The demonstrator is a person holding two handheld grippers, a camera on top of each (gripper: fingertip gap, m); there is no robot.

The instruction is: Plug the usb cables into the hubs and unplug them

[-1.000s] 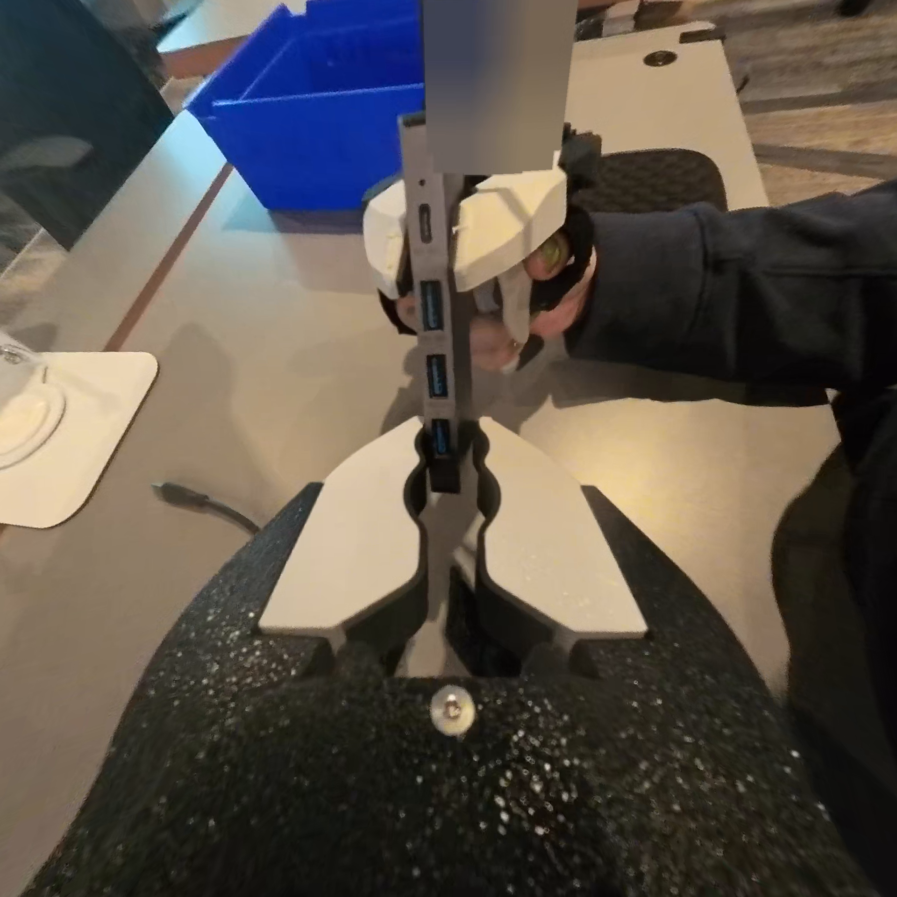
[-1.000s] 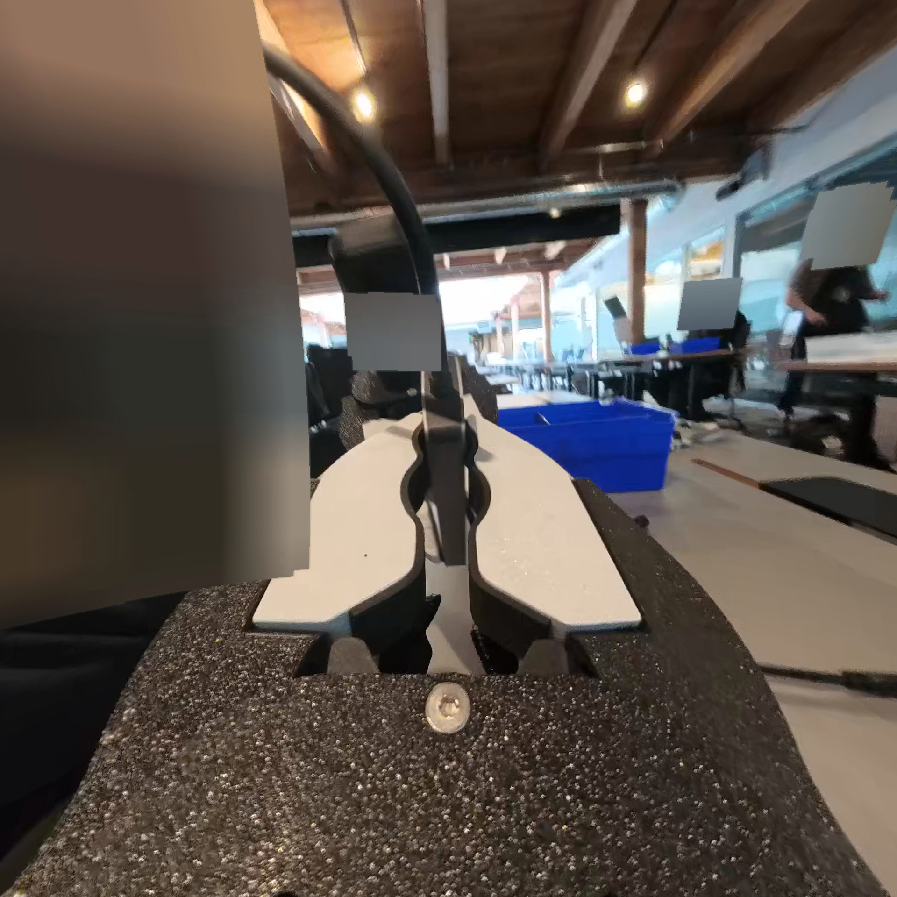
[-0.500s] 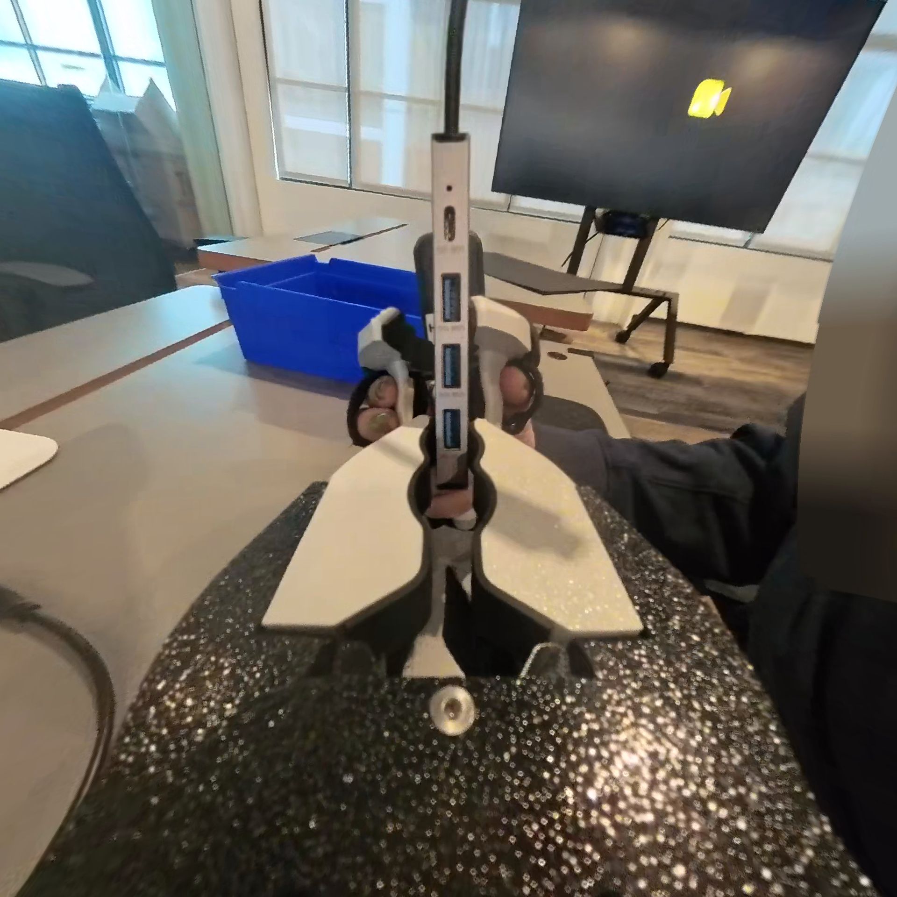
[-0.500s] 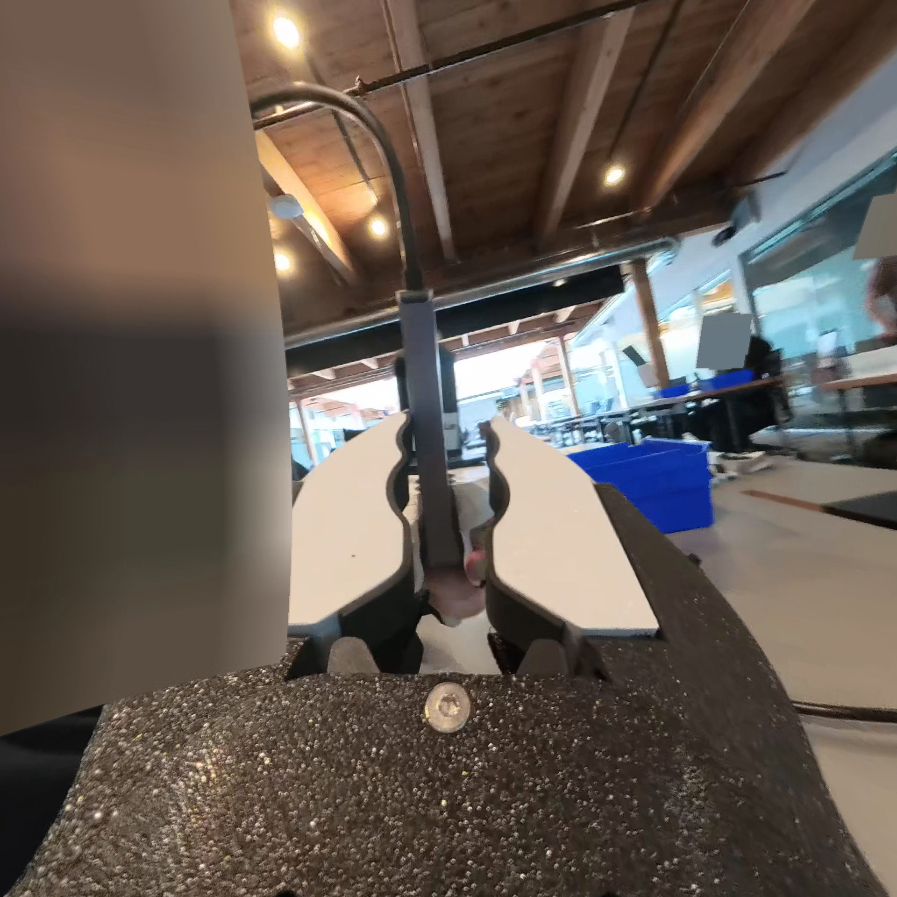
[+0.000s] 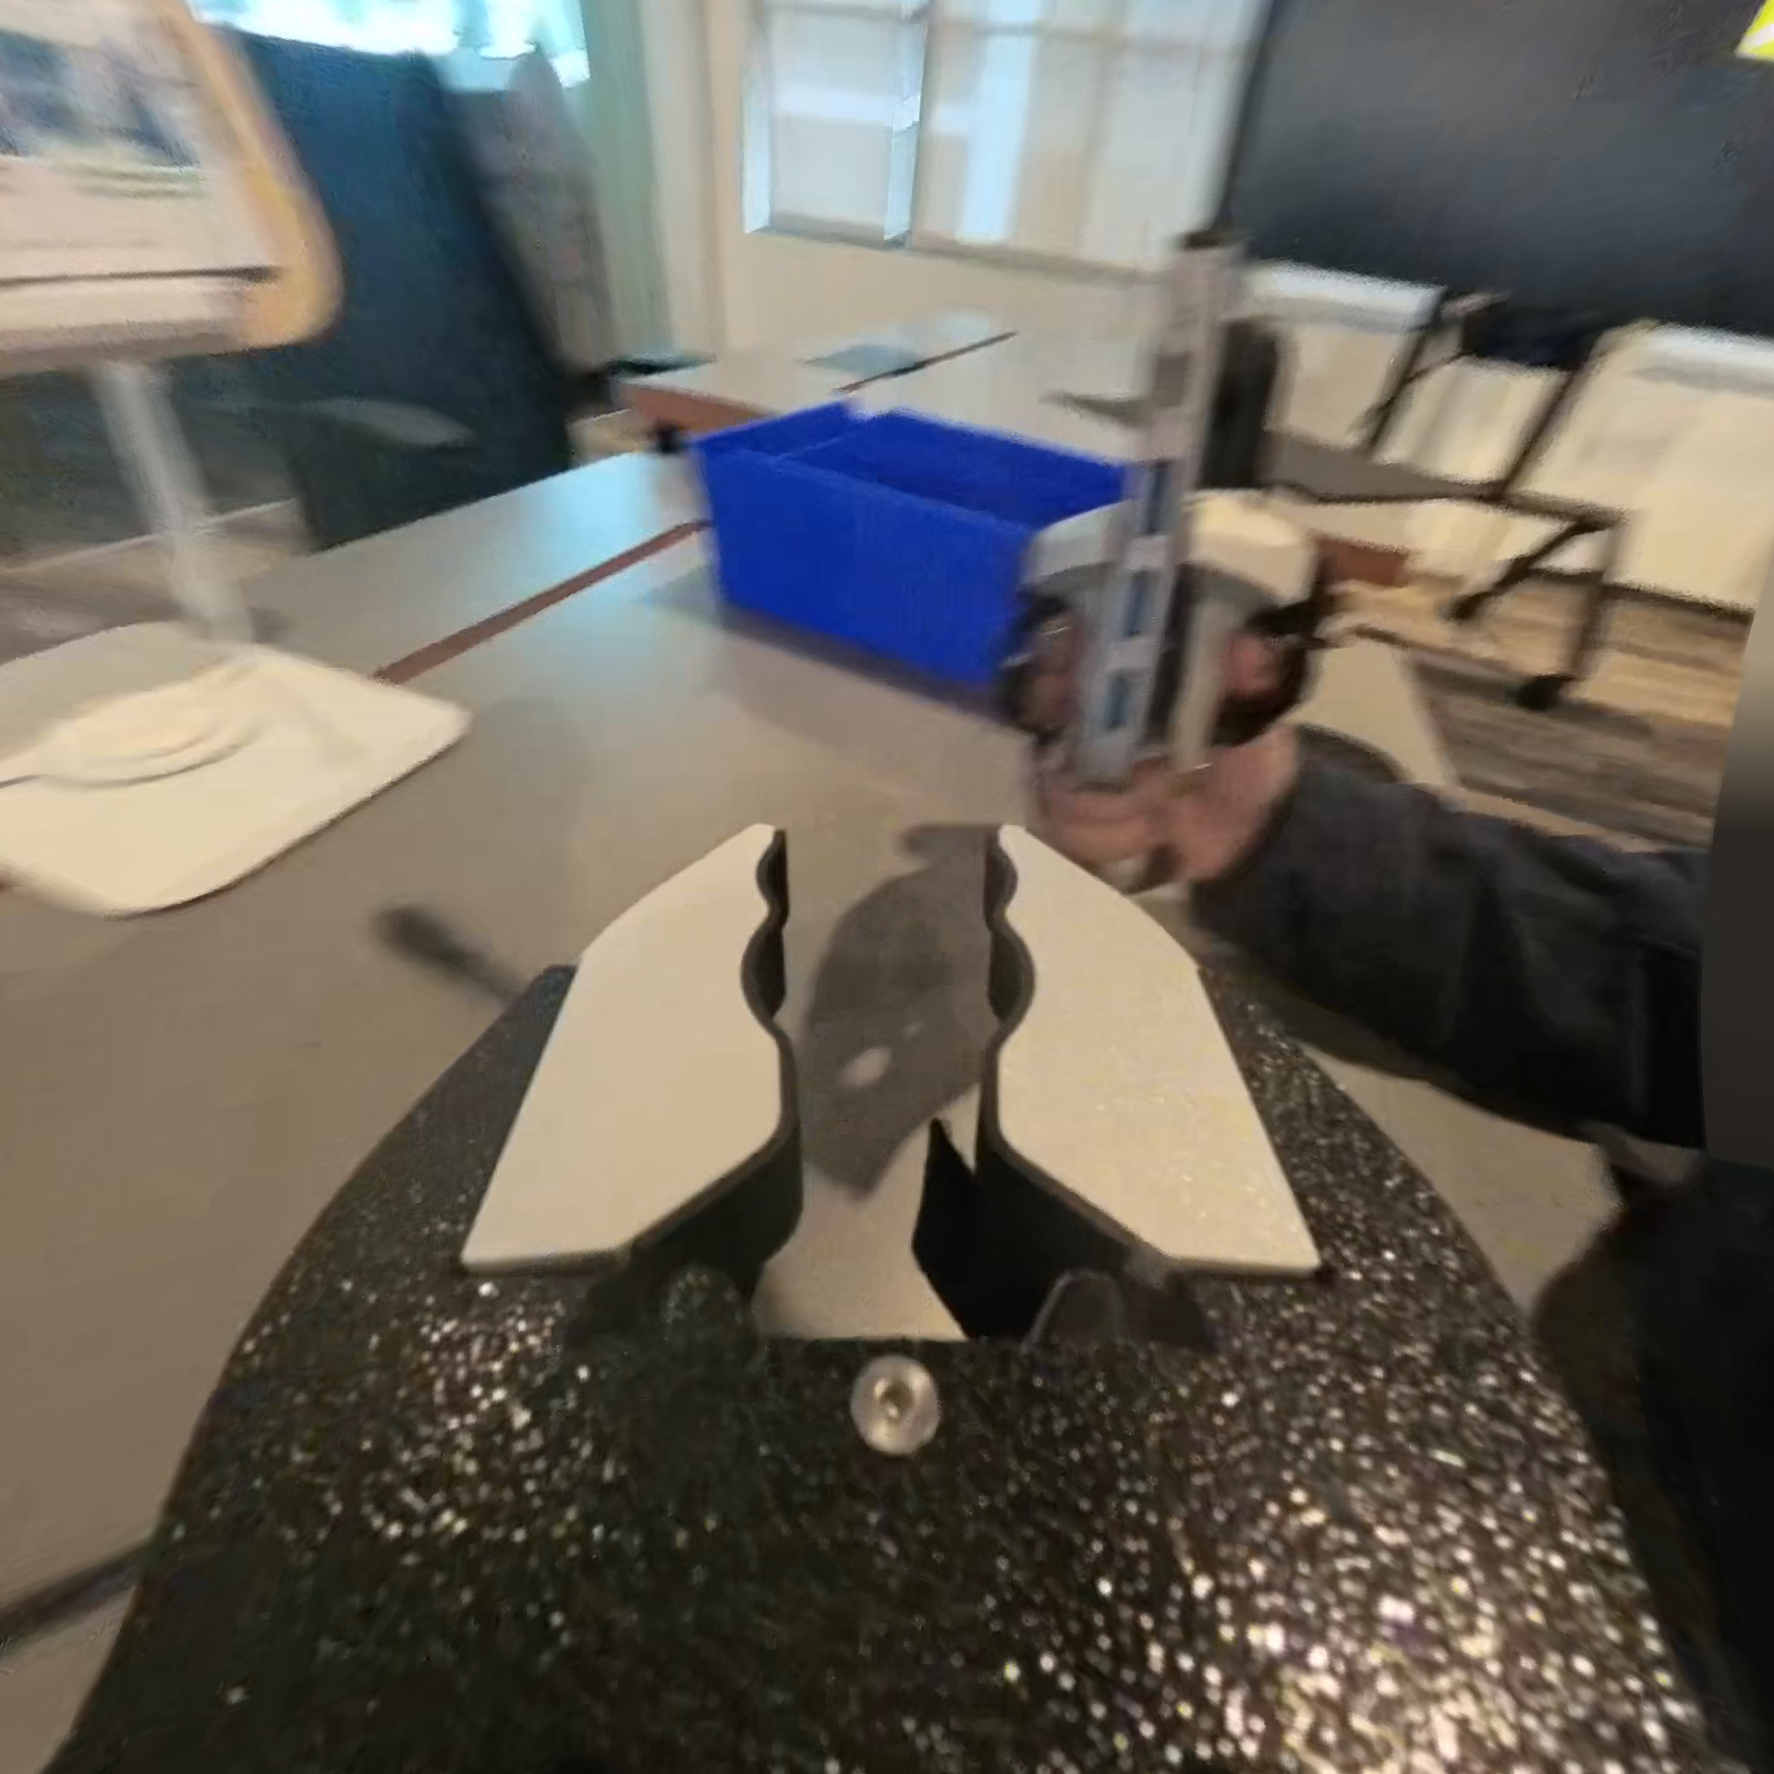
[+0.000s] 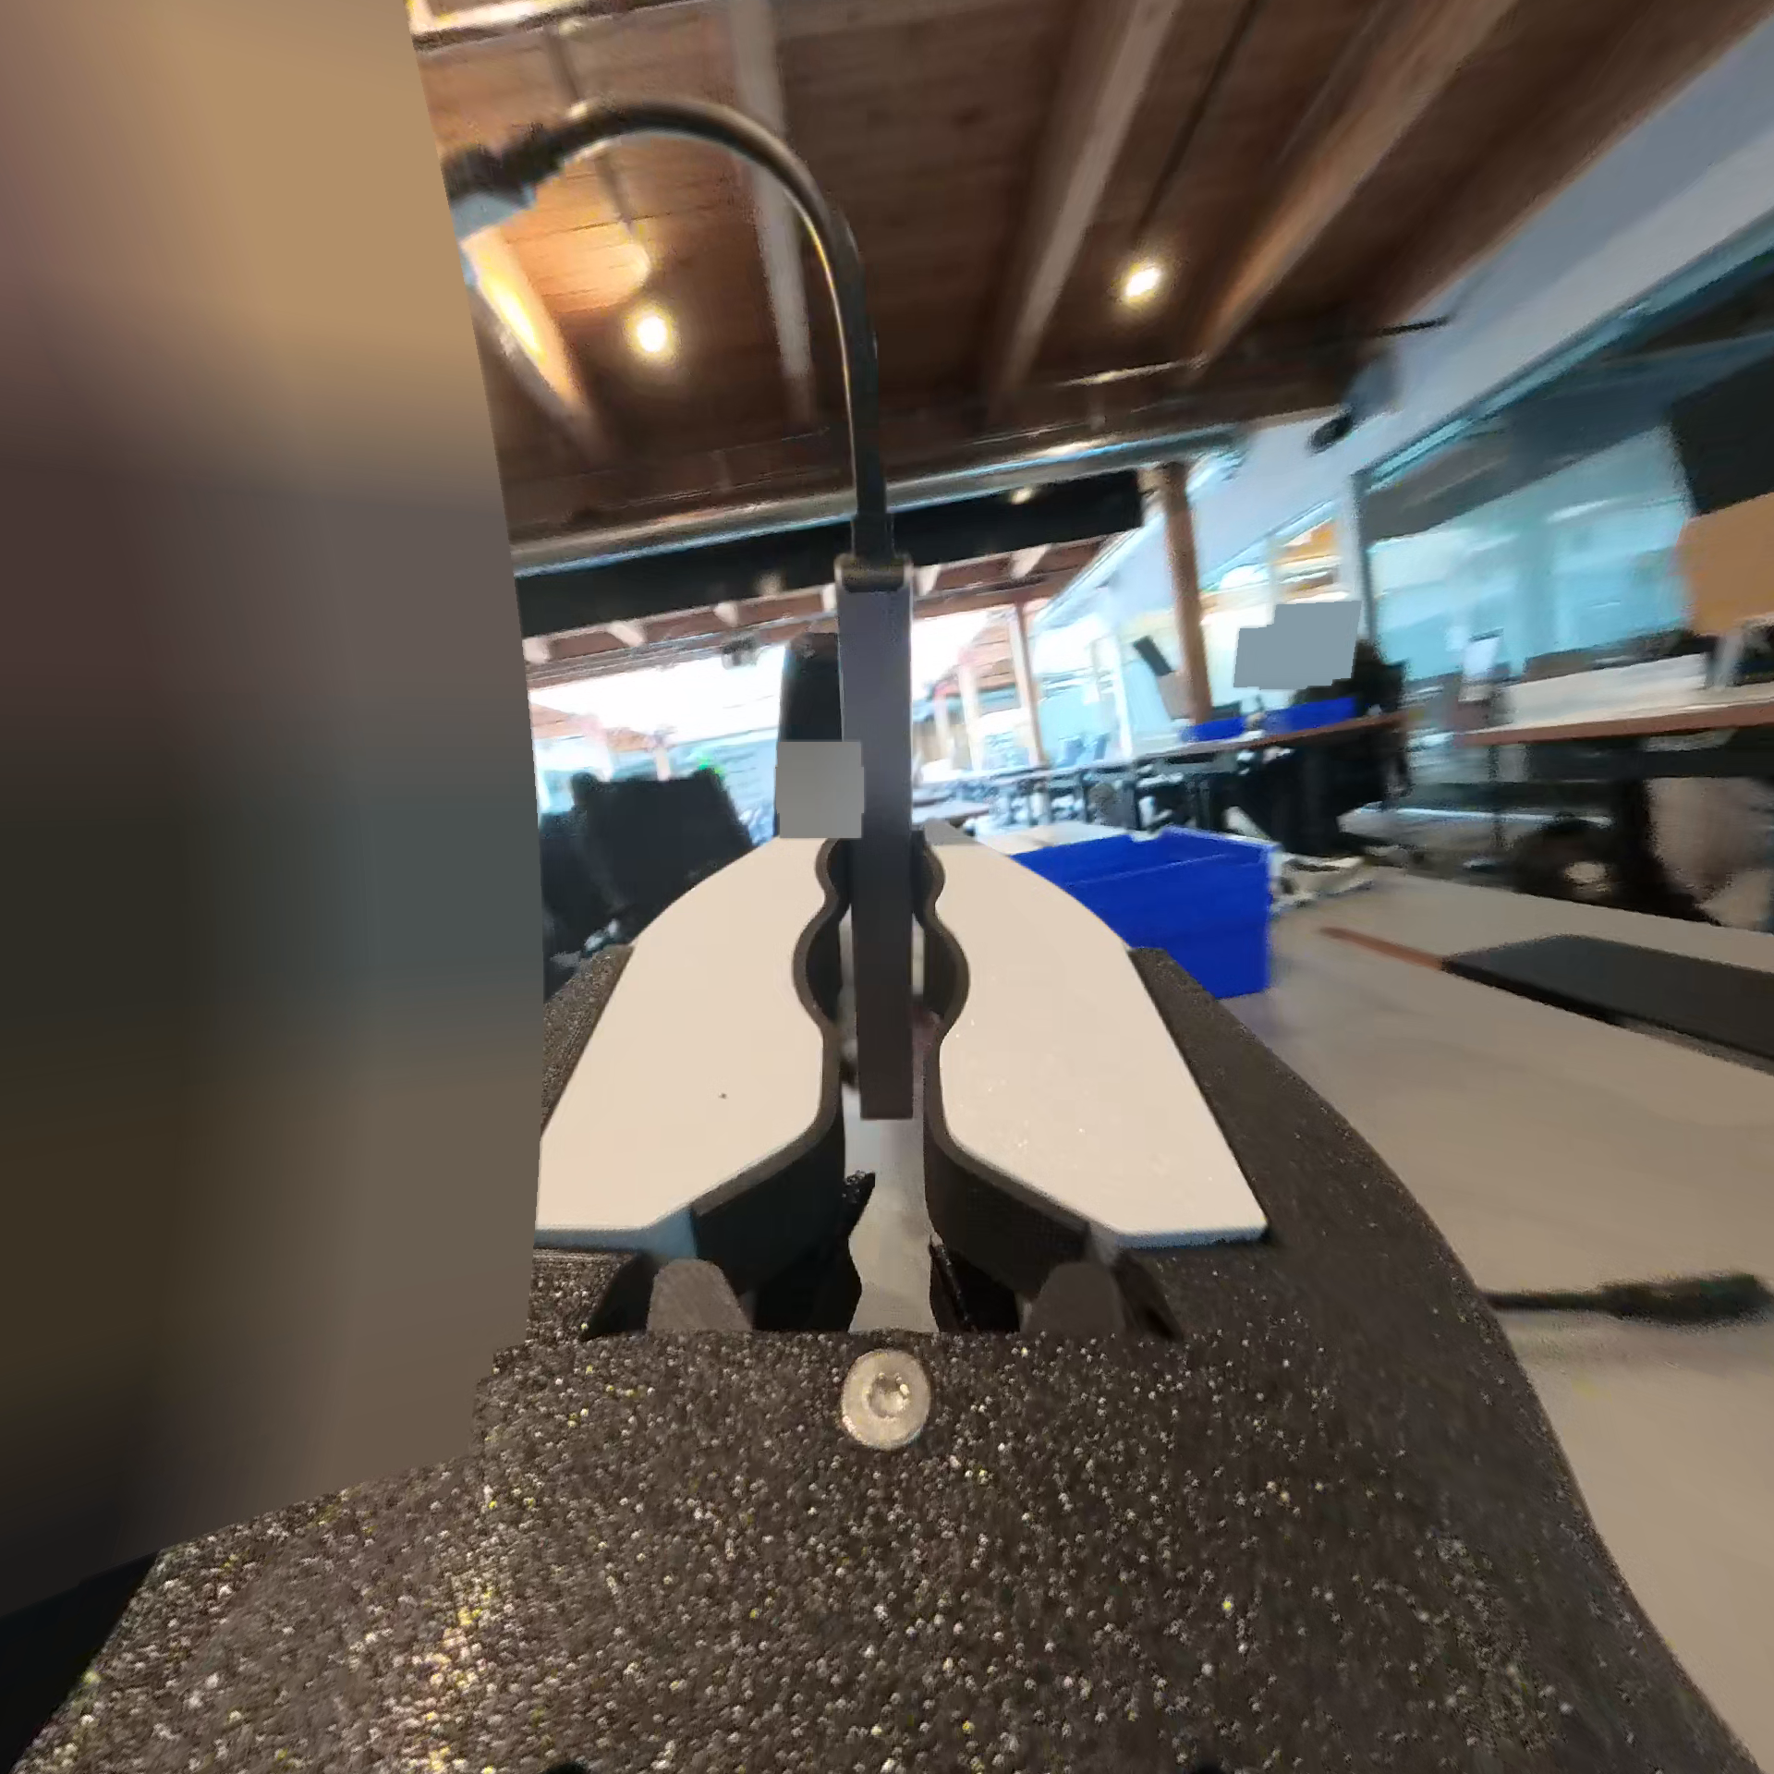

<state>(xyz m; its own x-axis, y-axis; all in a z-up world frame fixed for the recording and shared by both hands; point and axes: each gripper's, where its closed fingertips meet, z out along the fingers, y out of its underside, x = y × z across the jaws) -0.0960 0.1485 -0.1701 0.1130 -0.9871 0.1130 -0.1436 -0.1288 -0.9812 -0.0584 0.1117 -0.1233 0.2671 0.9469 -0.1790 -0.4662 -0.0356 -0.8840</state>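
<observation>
An open office with timber ceiling beams, spot lights and tall windows lay behind a smooth grey counter (image 5: pixel 595 768), on which a ribbed blue plastic bin (image 5: pixel 893 547) stood near the far edge and a flat white base with rounded corners (image 5: pixel 192 758) lay to the left. The left hand-held gripper (image 5: pixel 888 845) — pale, matte, wavy-edged fingers on a speckled black body — stood open and empty over the counter, its jaws well apart with nothing between them. A thin black cable end (image 5: pixel 432 946) lay on the counter just beside its left finger, blurred. Well ahead and to the right, the slim grey metal hub (image 5: pixel 1152 595) stood upright, a row of blue ports facing the left camera. The right hand-held gripper (image 6: pixel 875 850) was closed on that hub (image 6: pixel 875 864), pinching its lower part between the scalloped fingers — the upper part rose above them, and a black cord (image 6: pixel 826 250) arched from its top toward the left.
</observation>
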